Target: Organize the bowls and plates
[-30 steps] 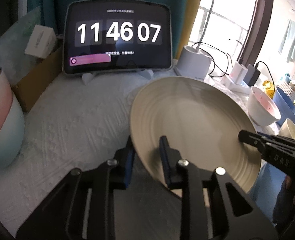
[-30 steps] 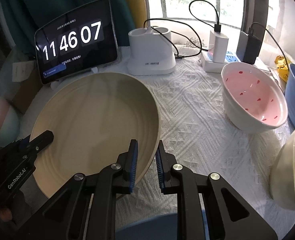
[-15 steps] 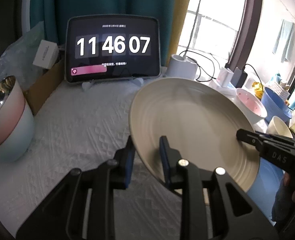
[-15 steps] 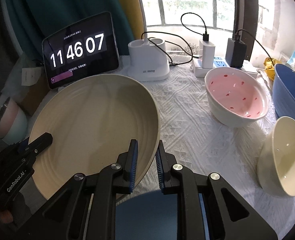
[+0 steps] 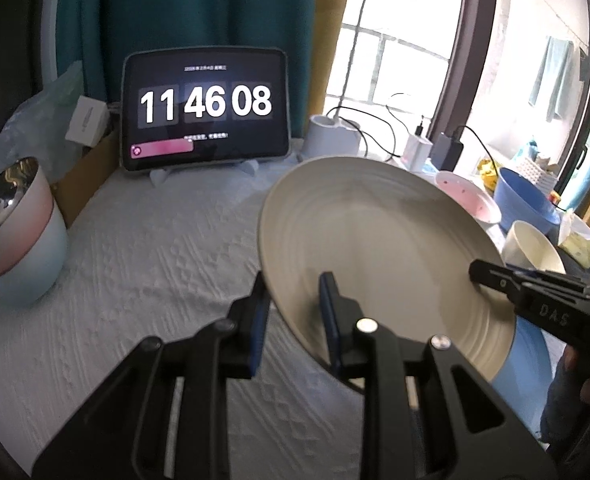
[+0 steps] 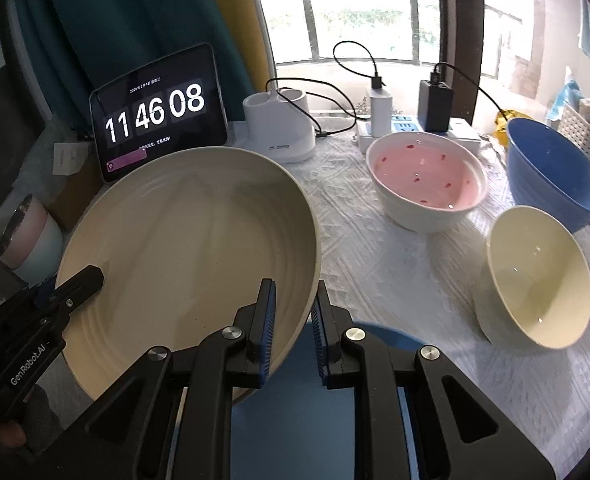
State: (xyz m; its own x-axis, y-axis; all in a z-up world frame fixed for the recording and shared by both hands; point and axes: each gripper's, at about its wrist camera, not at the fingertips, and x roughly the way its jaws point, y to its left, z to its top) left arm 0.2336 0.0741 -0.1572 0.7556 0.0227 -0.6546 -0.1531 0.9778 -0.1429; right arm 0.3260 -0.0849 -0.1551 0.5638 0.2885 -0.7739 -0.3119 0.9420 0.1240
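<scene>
A large cream plate (image 5: 379, 248) (image 6: 191, 248) is held in the air over the white tablecloth. My left gripper (image 5: 293, 316) is shut on its left rim and my right gripper (image 6: 293, 320) is shut on its right rim. Each gripper shows in the other's view, the right one (image 5: 535, 300) and the left one (image 6: 55, 296). A light blue plate (image 6: 315, 400) (image 5: 531, 364) lies under the cream plate at the front. A cream bowl (image 6: 535, 276), a pink-lined white bowl (image 6: 427, 184) and a blue bowl (image 6: 555, 172) stand to the right.
A tablet clock (image 5: 205, 108) stands at the back. A white lamp base (image 6: 279, 128), chargers and cables (image 6: 407, 112) sit by the window. A pink and white steel-lined cup (image 5: 15, 232) and a cardboard box (image 5: 87, 168) are at the left.
Both grippers have lifted the cream plate higher above the table. The bowls on the right now show lower and more fully in view. The clock has ticked to 11 46 08.
</scene>
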